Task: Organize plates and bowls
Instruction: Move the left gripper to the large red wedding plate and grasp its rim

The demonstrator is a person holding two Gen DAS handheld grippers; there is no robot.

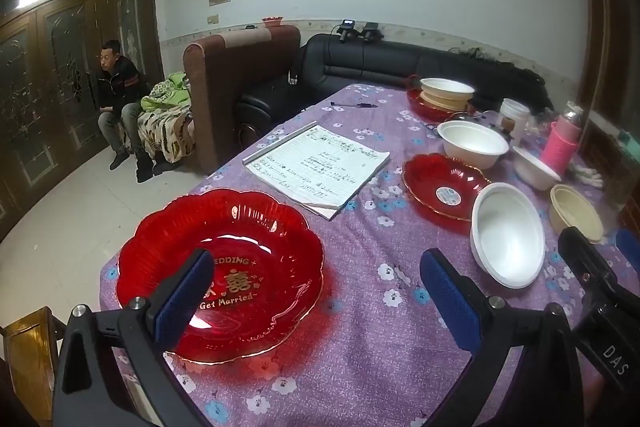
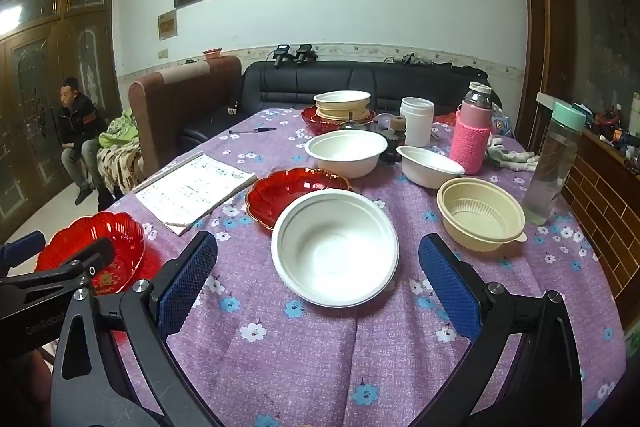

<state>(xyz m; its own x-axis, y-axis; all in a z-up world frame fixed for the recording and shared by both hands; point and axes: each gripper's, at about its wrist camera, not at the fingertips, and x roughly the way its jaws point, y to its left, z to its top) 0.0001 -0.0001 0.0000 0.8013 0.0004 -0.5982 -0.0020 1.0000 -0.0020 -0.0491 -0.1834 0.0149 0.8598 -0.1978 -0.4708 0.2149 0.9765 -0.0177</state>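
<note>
Jaws of my left gripper (image 1: 316, 291) & right gripper (image 2: 318, 275) gape wide, empty, over red plate (image 1: 224, 267) & white bowl (image 2: 335, 247) on counter (image 2: 320, 347).

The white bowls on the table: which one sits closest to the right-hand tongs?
The big white bowl straight ahead of the open right tongs, overlapping the scalloped red plate. The other two white bowls sit farther back, near the pink bottle.

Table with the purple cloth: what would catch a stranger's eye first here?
Probably the big red plate with gold wedding lettering at the near left corner, under the open left gripper. Then the white bowl between the open right gripper's fingers, overlapping a smaller red plate, and the pink bottle far right.
</note>
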